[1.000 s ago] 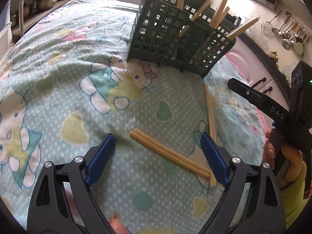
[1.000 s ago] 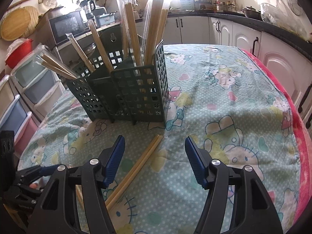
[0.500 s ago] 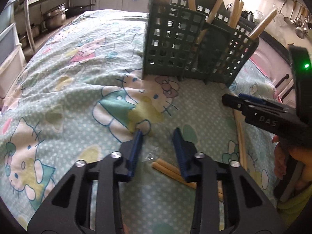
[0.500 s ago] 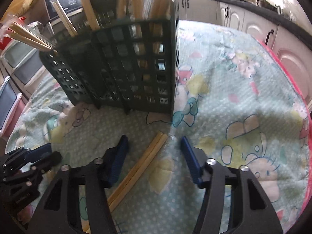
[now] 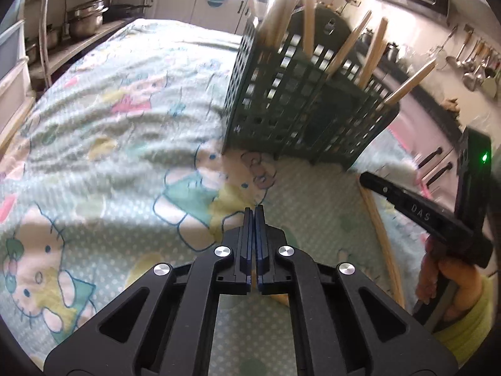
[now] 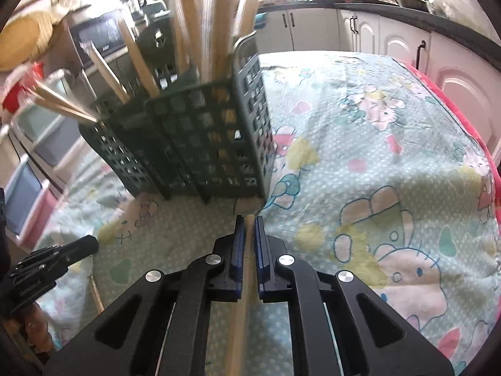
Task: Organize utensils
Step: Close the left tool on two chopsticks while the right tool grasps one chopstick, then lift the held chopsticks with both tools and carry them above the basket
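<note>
A dark green lattice utensil holder (image 5: 300, 109) stands on the table with several wooden chopsticks upright in it; it also shows in the right wrist view (image 6: 194, 147). My left gripper (image 5: 254, 216) is shut over the end of a chopstick pair (image 5: 280, 298) lying on the cloth; almost all of the pair is hidden under the jaws. My right gripper (image 6: 249, 228) is shut on another chopstick pair (image 6: 247, 269), which runs back between the pads. The right gripper also shows in the left wrist view (image 5: 419, 216), beside the chopsticks it holds (image 5: 382, 238).
A Hello Kitty cloth (image 5: 119, 131) covers the table. White cabinets (image 6: 369, 34) stand behind. Pots on a shelf (image 5: 84, 22) are at the far left, and hanging ladles (image 5: 469, 62) at the right. Plastic drawers (image 6: 28, 163) stand left of the table.
Both grippers moved forward and down towards the holder and closed. The left one closed at the end of its chopstick pair; the right one closed on its pair.
</note>
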